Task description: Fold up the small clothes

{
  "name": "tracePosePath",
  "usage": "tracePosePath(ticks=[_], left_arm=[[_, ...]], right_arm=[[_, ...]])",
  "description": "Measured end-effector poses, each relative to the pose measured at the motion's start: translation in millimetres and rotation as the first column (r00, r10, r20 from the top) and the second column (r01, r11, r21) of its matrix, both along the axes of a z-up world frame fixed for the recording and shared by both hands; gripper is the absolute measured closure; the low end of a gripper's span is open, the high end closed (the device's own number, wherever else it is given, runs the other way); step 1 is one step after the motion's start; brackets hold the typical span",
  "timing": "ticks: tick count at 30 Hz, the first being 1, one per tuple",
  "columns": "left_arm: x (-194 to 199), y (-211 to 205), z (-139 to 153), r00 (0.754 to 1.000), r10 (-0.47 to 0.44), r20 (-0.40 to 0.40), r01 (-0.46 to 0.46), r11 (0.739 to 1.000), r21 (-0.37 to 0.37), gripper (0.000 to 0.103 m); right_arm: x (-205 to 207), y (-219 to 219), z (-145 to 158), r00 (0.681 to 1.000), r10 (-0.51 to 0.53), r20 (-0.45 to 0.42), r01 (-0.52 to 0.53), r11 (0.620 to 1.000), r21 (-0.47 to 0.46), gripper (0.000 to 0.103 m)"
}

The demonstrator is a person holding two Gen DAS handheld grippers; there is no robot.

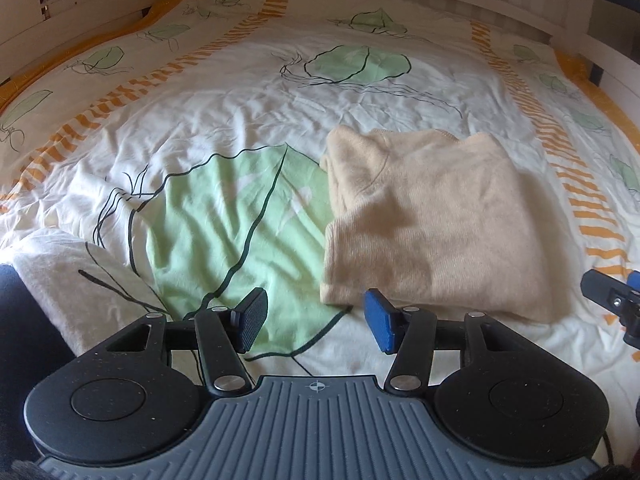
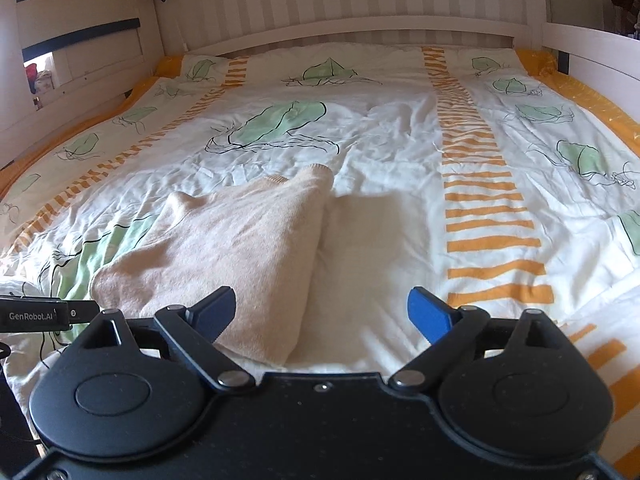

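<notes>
A cream knit sweater (image 1: pixel 432 224) lies folded into a compact rectangle on the bed cover (image 1: pixel 224 216). My left gripper (image 1: pixel 316 320) is open and empty, just in front of the sweater's near left corner. My right gripper (image 2: pixel 322 316) is open and empty, at the sweater's (image 2: pixel 224 248) near right corner; its left finger sits over the sweater's edge. The right gripper also shows at the right edge of the left wrist view (image 1: pixel 616 300).
The white bed cover (image 2: pixel 400 216) has green leaf prints and orange striped bands. A white wooden bed frame (image 2: pixel 360 28) runs along the far side and both sides. A white towel-like cloth (image 1: pixel 52 272) lies at the near left.
</notes>
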State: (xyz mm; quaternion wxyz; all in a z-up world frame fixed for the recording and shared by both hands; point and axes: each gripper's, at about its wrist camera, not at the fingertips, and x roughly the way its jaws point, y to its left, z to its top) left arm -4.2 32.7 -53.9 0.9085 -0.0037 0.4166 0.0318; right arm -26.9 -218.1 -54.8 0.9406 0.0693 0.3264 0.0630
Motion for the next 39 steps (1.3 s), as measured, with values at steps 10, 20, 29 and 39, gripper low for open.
tracePosePath(ticks=[10, 20, 29, 39], left_arm=[[-9, -6, -2, 1.0, -0.002, 0.004, 0.002, 1.0, 0.028, 0.051], [-11, -11, 1, 1.0, -0.02, 0.021, 0.018, 0.998, 0.055, 0.051], [-12, -13, 0, 0.999, -0.033, 0.018, 0.032, 0.998, 0.051, 0.051], [-10, -13, -1, 0.999, -0.036, 0.01, 0.036, 0.999, 0.041, 0.051]], right_arm=[[-6, 10, -6, 0.999, 0.05, 0.009, -0.05, 0.998, -0.039, 0.009], [-8, 7, -5, 0.999, 0.046, 0.019, -0.046, 0.999, -0.014, 0.009], [-9, 8, -4, 0.999, 0.048, 0.024, -0.048, 0.999, -0.011, 0.009], [-9, 10, -5, 0.998, 0.053, 0.018, -0.052, 0.999, -0.015, 0.009]])
